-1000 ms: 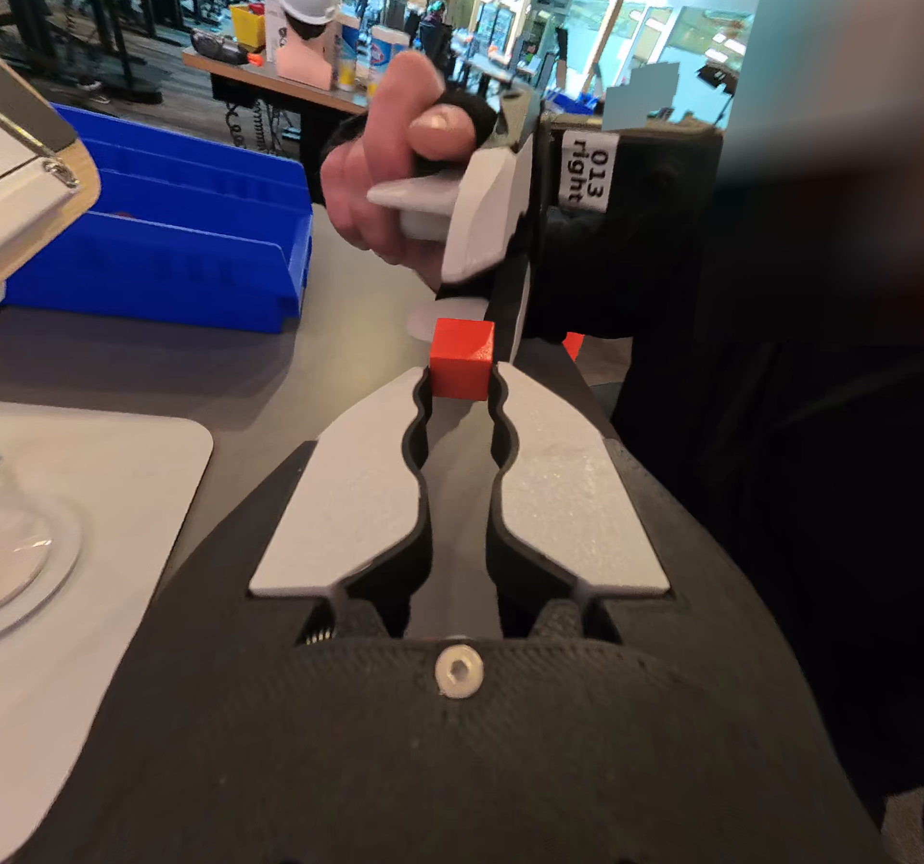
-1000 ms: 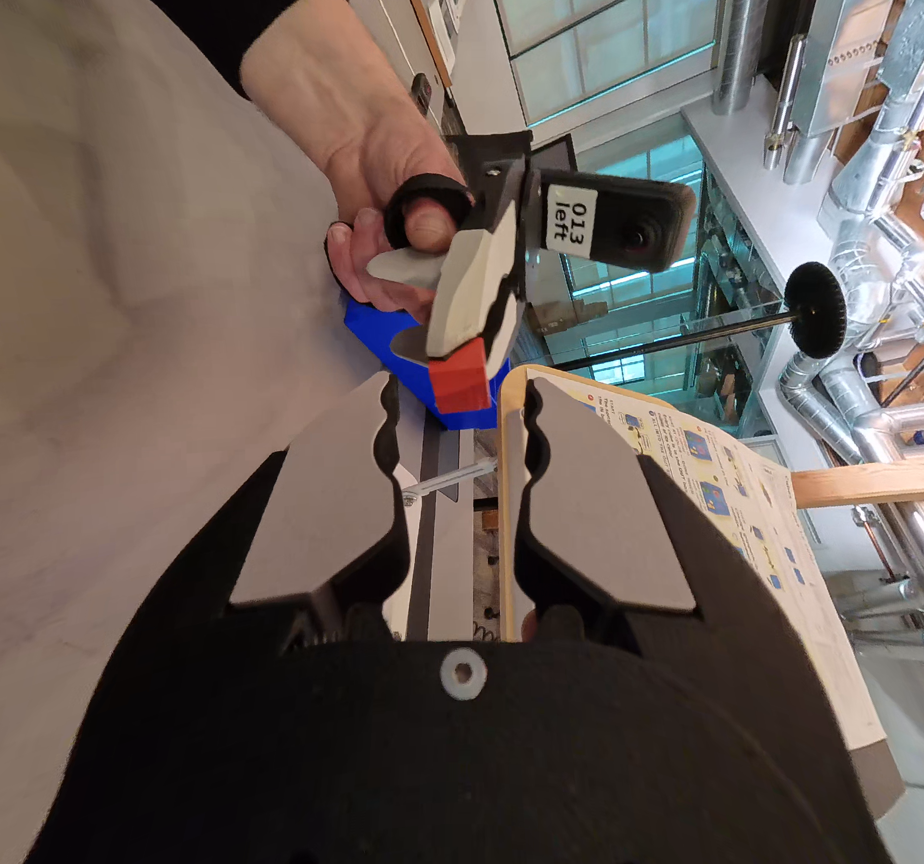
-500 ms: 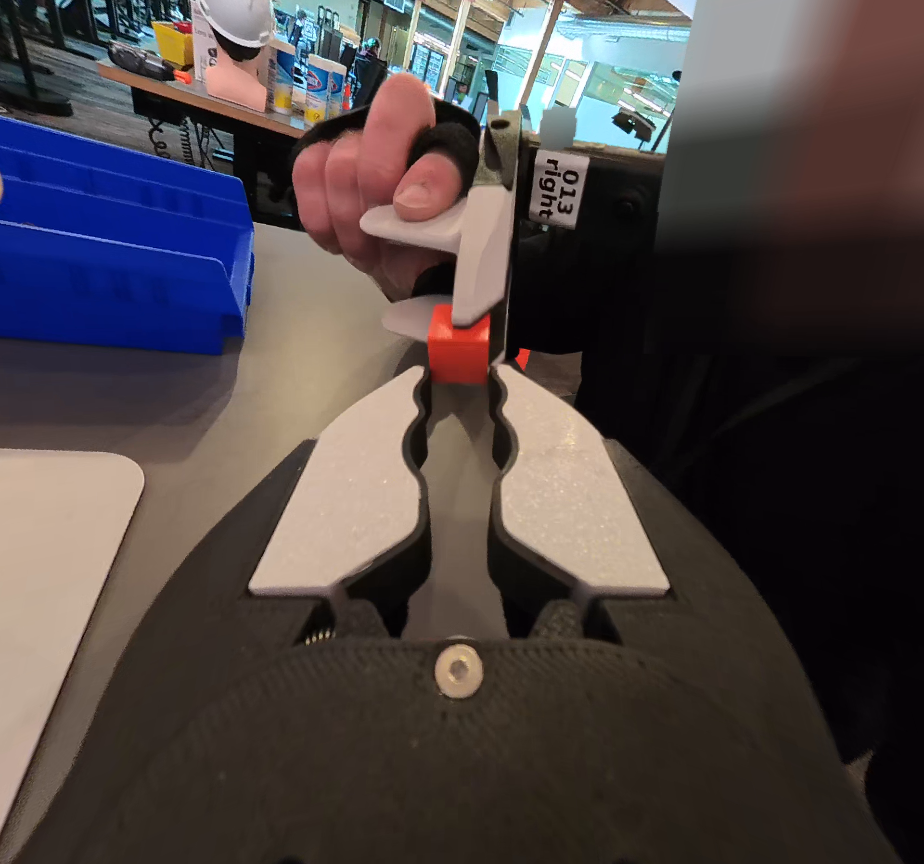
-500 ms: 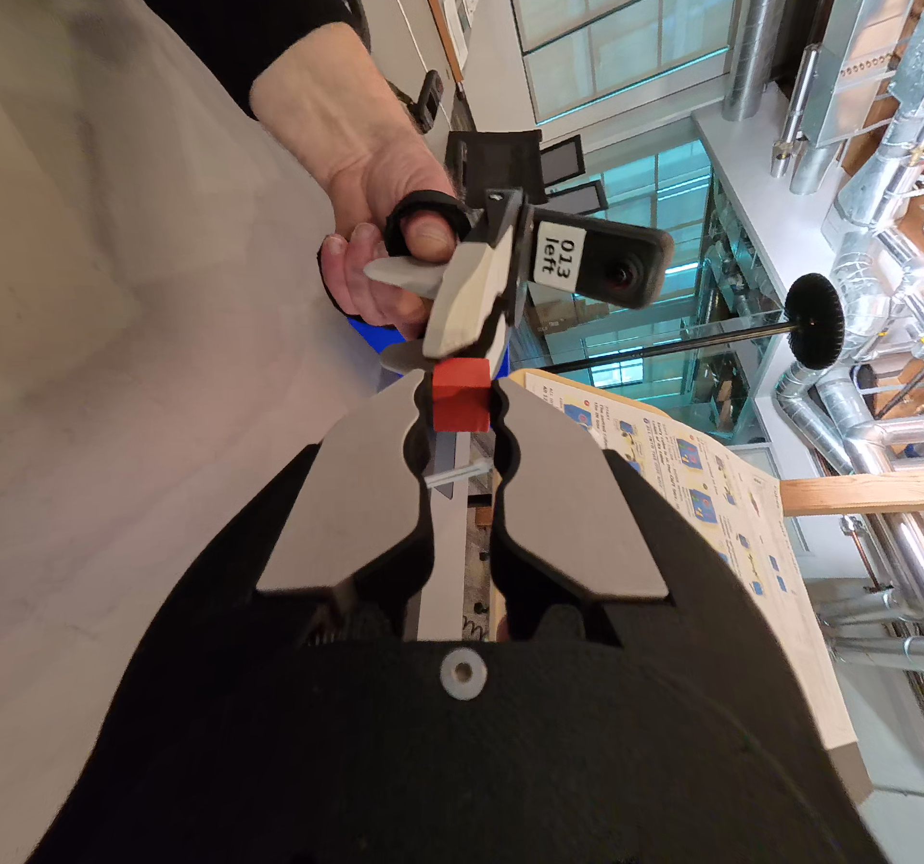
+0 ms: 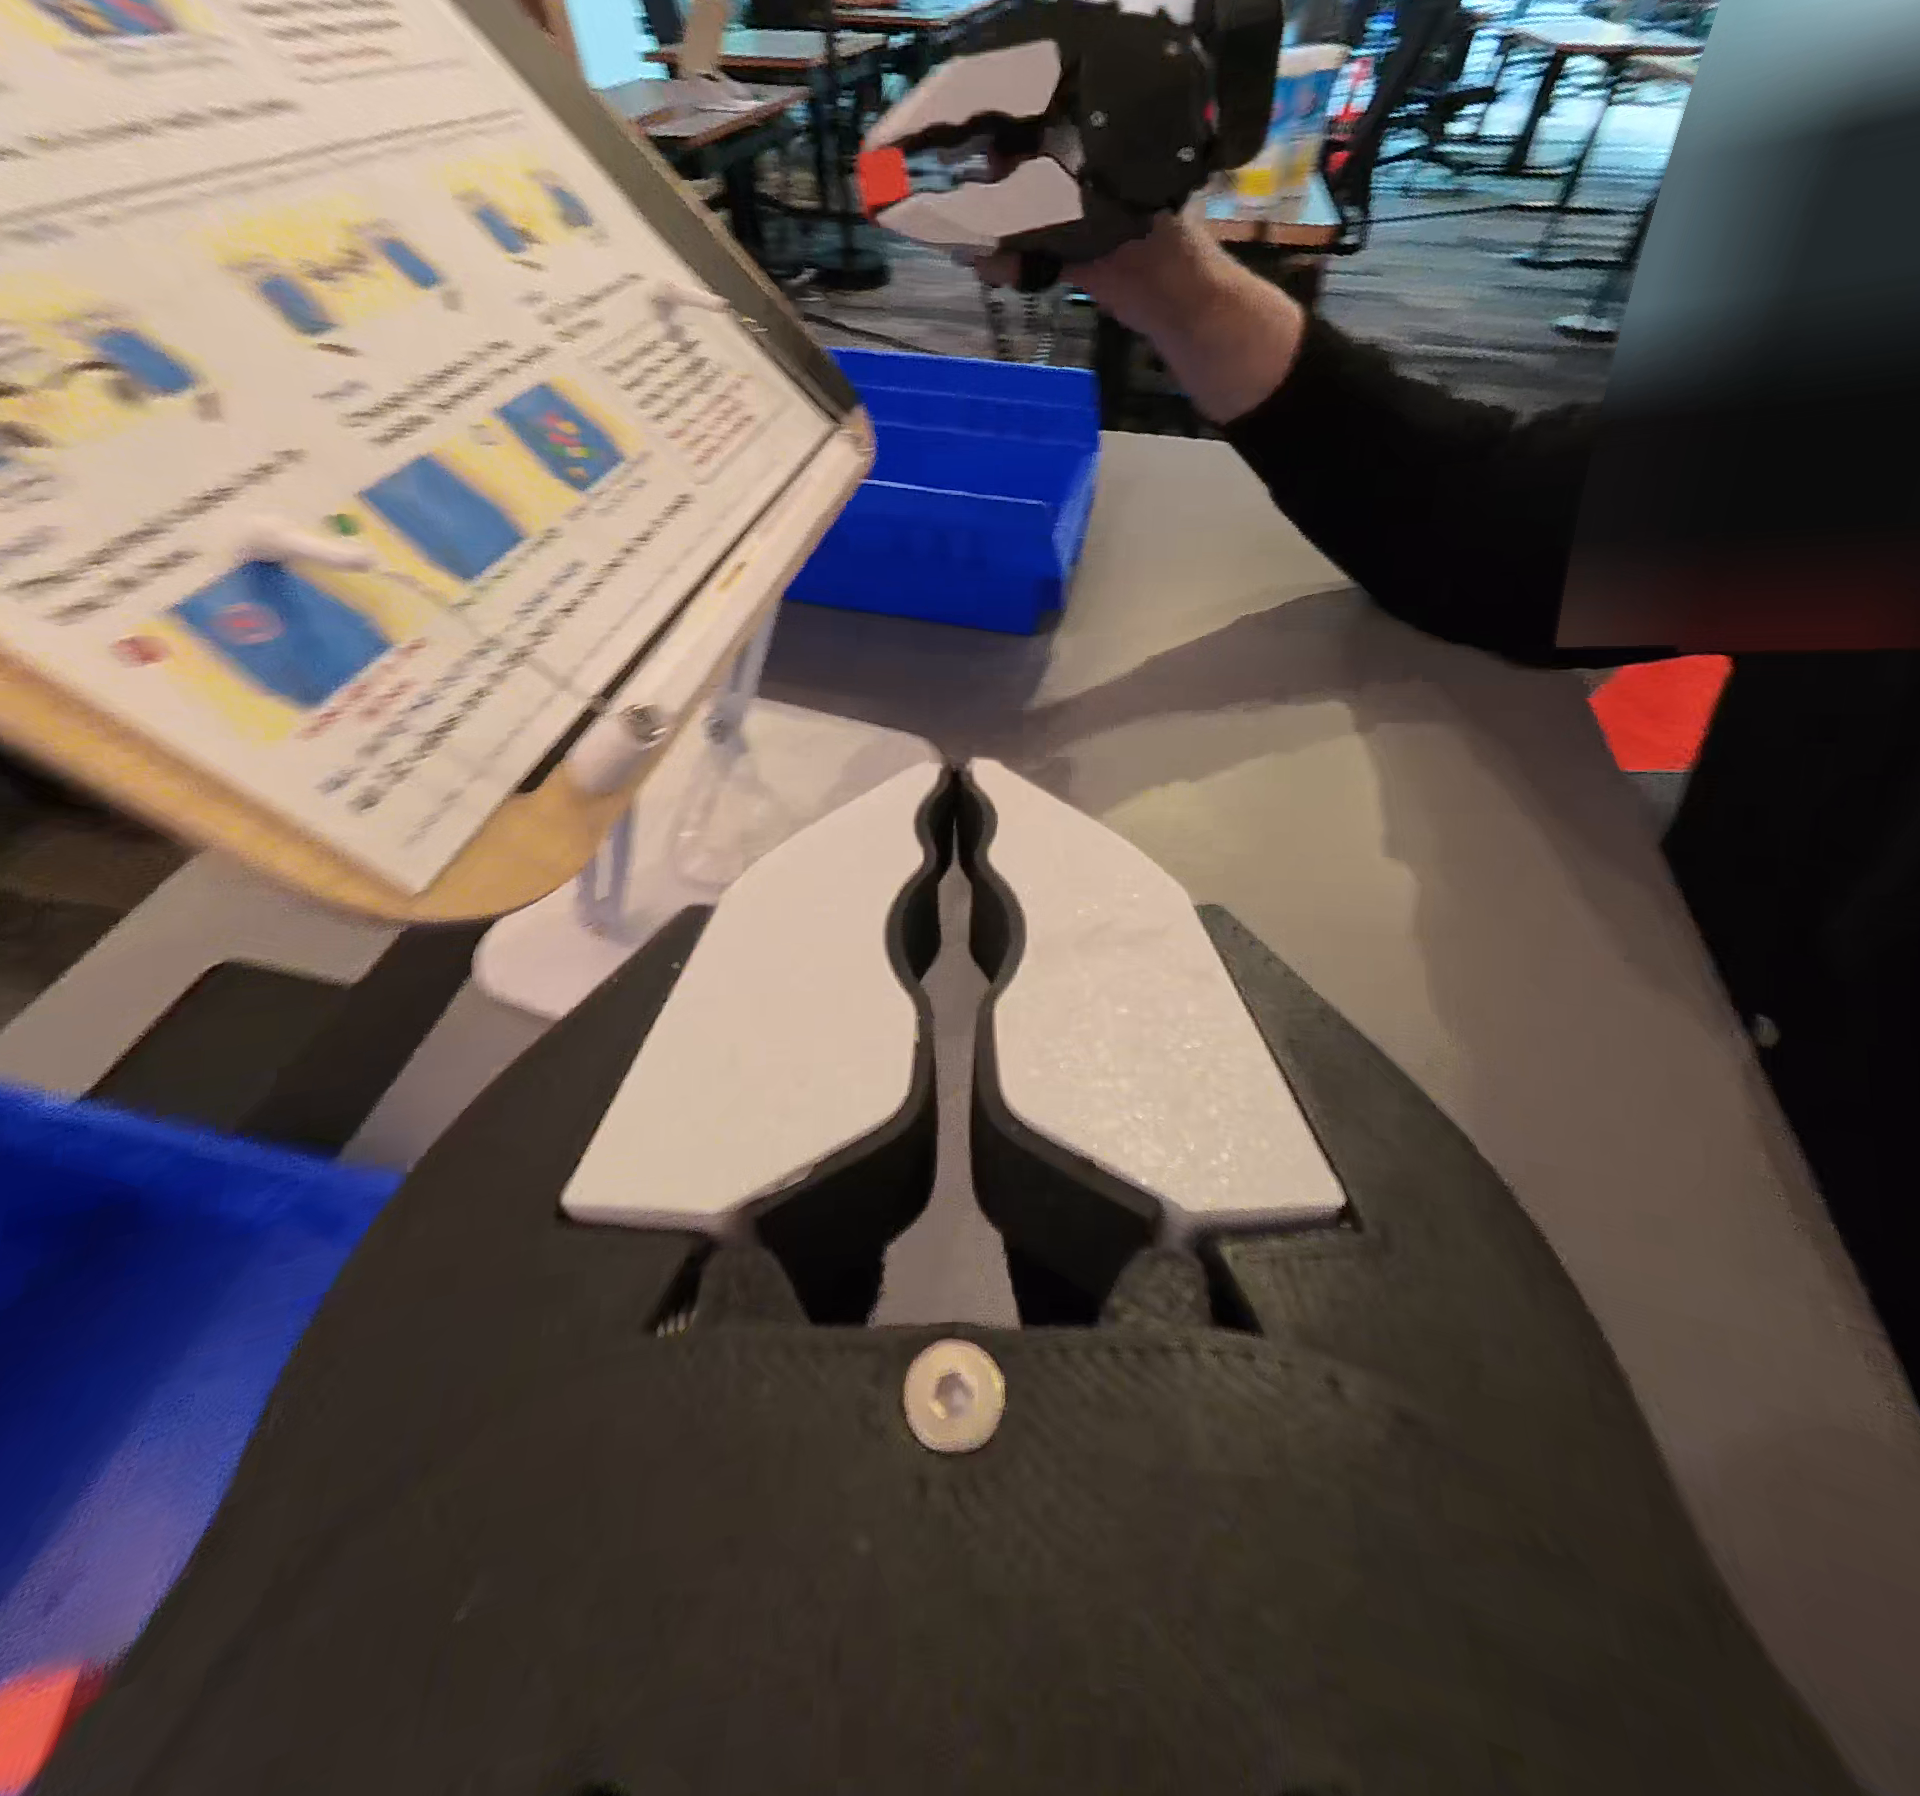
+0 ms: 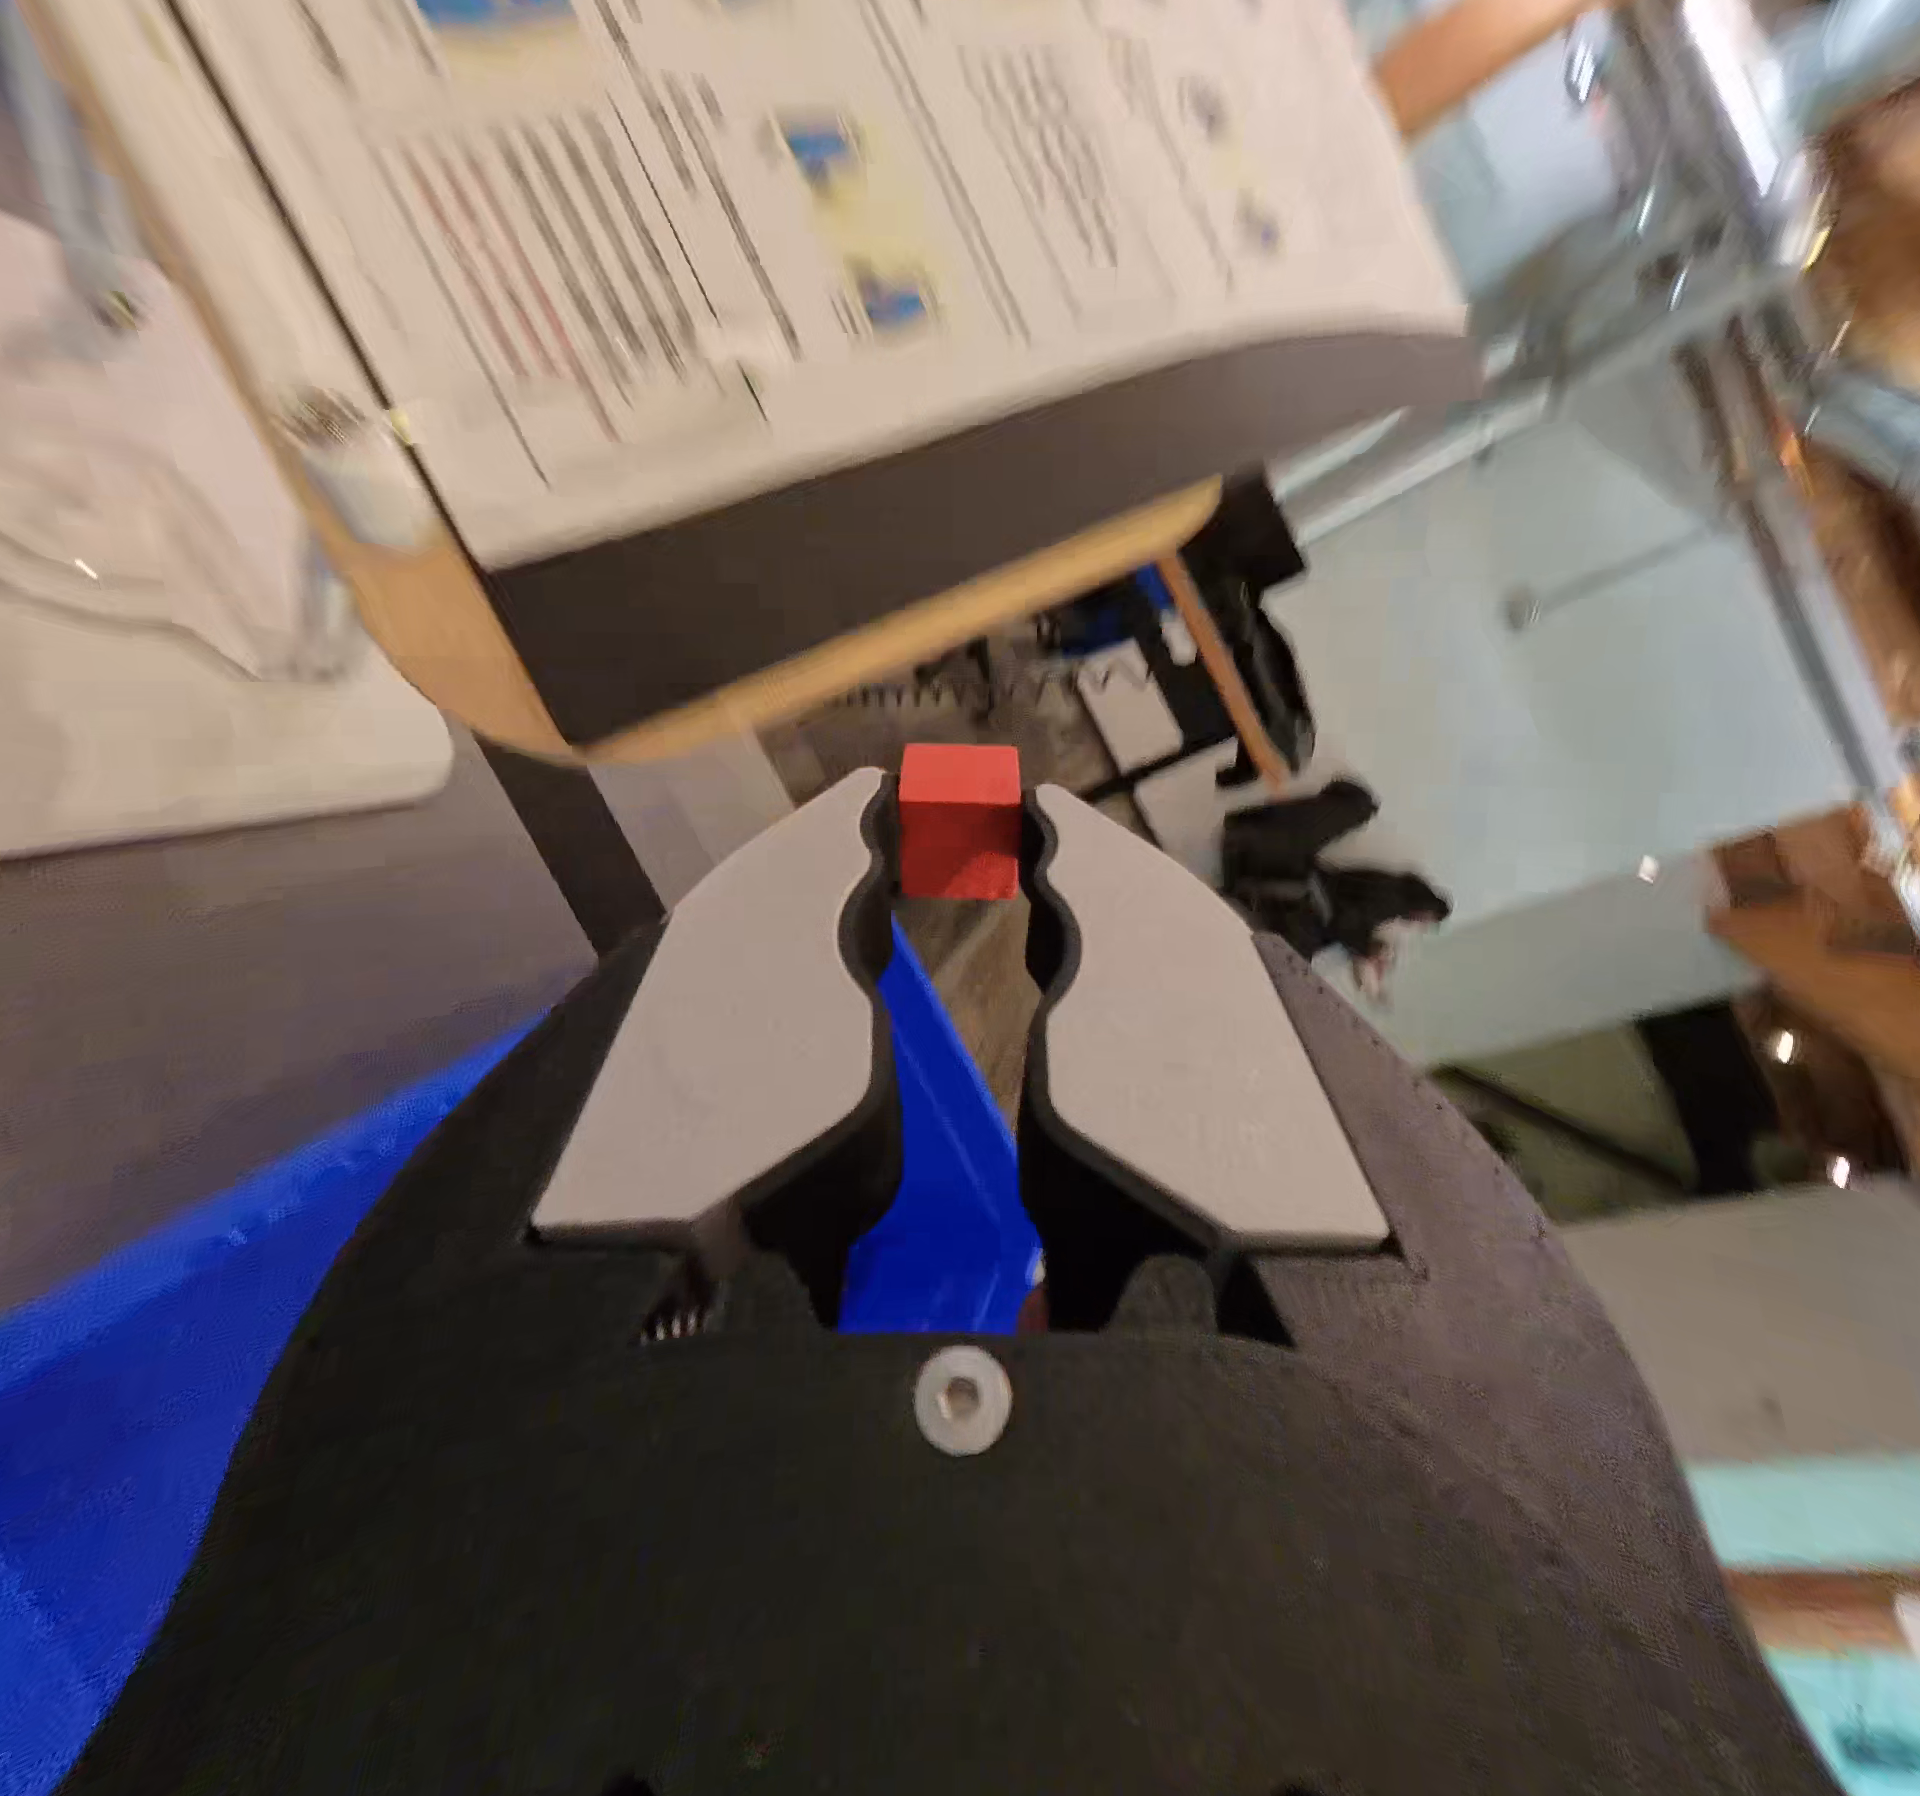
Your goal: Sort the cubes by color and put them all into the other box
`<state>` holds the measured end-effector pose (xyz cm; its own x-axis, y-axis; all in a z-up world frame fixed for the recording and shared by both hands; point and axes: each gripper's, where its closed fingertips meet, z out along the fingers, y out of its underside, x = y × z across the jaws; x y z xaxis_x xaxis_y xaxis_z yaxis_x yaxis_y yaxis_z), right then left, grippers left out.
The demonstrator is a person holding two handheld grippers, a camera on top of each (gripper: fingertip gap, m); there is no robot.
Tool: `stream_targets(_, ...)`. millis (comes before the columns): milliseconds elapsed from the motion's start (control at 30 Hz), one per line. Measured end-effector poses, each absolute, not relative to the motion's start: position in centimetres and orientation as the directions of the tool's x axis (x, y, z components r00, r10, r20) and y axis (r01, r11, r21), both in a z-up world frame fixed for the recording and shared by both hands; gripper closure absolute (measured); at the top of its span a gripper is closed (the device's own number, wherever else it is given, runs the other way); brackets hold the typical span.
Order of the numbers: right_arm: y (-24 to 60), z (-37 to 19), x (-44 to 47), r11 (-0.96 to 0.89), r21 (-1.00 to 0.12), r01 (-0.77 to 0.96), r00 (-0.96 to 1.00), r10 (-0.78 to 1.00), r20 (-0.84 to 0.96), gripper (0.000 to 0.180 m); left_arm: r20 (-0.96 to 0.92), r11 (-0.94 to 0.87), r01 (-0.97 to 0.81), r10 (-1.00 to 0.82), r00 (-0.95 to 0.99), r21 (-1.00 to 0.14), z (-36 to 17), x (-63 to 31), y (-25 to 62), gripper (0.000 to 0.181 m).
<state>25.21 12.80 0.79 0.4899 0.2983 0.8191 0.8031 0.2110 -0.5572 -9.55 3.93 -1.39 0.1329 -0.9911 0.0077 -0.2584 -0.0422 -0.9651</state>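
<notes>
My right gripper is shut on a red cube, held in the air above a blue box. The left wrist view shows that gripper raised high over the far blue box, with the red cube at its tips. My left gripper is shut and empty, low over the grey table. A second blue box lies at the lower left of that view, with a blurred red thing in its corner.
A tilted instruction board on a clear stand hangs over the table's left side; it also fills the top of the right wrist view. A person's black sleeve crosses the right. A red patch shows by the table's right edge. There is about 35 centimeters between the tips of the two grippers. From my left tips it is roughly 35 centimeters to the blurred red thing; from my right, 60 centimeters.
The red cube passed from my left gripper to my right one. The left gripper let go, shut empty and drew back low; the right gripper lifted away with the cube.
</notes>
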Motion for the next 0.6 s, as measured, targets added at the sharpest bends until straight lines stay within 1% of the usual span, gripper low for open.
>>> stream_targets(67, 14.6, -0.7, 28.5, 0.093, -0.598, 0.796, 0.550, 0.298, 0.780, 0.158, 0.004, -0.054, -0.258, -0.982, 0.190, -0.965, -1.1, -10.9, 4.8, 0.181)
stream_targets(167, 16.6, -3.6, 31.8, -0.051, -0.643, 0.764, 0.620, 0.334, 0.710, 0.157, -0.002, -0.058, -0.262, -0.975, 0.221, -0.963, -1.1, -11.8, 5.3, 0.181)
stream_targets(267, 17.8, -6.4, 34.0, -0.169, -0.641, 0.749, 0.654, 0.351, 0.670, 0.158, -0.018, -0.064, -0.314, -0.968, 0.249, -0.947, -1.9, -11.9, 5.7, 0.181)
stream_targets(433, 18.9, -9.8, 35.6, -0.291, -0.636, 0.715, 0.697, 0.381, 0.608, 0.158, -0.034, -0.062, -0.346, -0.964, 0.264, -0.936, -2.4, -11.8, 6.0, 0.181)
stream_targets(533, 19.3, -11.9, 37.0, -0.399, -0.624, 0.672, 0.741, 0.370, 0.561, 0.158, -0.044, -0.079, -0.380, -0.952, 0.304, -0.921, -3.1, -12.3, 6.7, 0.181)
stream_targets(567, 19.5, -12.4, 37.4, -0.432, -0.626, 0.649, 0.761, 0.358, 0.542, 0.156, -0.046, -0.086, -0.391, -0.947, 0.317, -0.916, -3.3, -12.5, 6.9, 0.181)
stream_targets(600, 19.6, -12.8, 37.8, -0.463, -0.619, 0.635, 0.772, 0.347, 0.533, 0.143, -0.043, -0.096, -0.395, -0.944, 0.328, -0.914, -3.5, -12.6, 7.2, 0.181)
